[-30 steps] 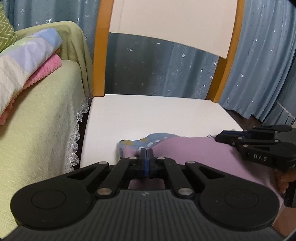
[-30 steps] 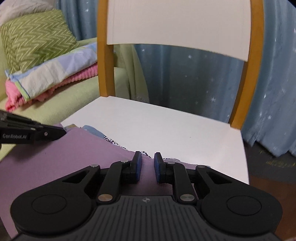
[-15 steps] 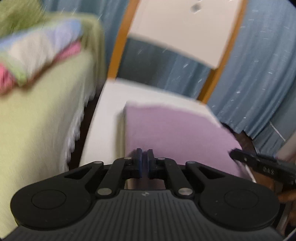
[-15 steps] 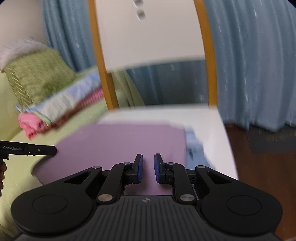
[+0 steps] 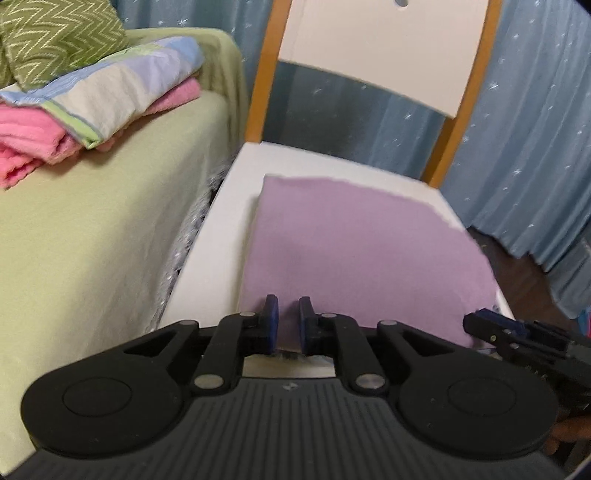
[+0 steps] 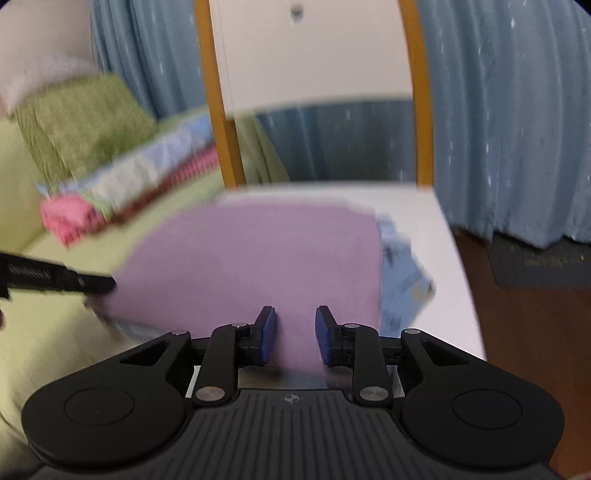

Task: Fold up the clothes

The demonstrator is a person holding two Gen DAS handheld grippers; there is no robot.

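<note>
A purple garment (image 5: 354,251) lies folded flat on the white chair seat (image 5: 236,192). My left gripper (image 5: 284,325) is at its near left edge. Its jaws are opening, with a narrow gap and the cloth's edge showing between pads that do not press on it. My right gripper (image 6: 293,334) sits at the garment's (image 6: 251,266) near right edge. Its jaws are opening wider and purple cloth shows in the gap, not pinched. A blue patterned layer (image 6: 402,273) sticks out from under the purple on the right. Each gripper shows in the other's view: right gripper (image 5: 480,326), left gripper (image 6: 99,284).
A bed with a green sheet (image 5: 92,240) adjoins the chair on the left and carries a stack of folded pink and pastel linens (image 5: 110,85) and a green zigzag pillow (image 5: 55,33). The orange-framed chair back (image 5: 380,55) rises behind. Blue starred curtains (image 5: 524,129) hang beyond. Dark floor (image 6: 517,332) lies right.
The purple cloth, held up at the seat's near part a second ago, now lies flat across the seat. Both grippers drew back to its near edge and their jaws spread apart.
</note>
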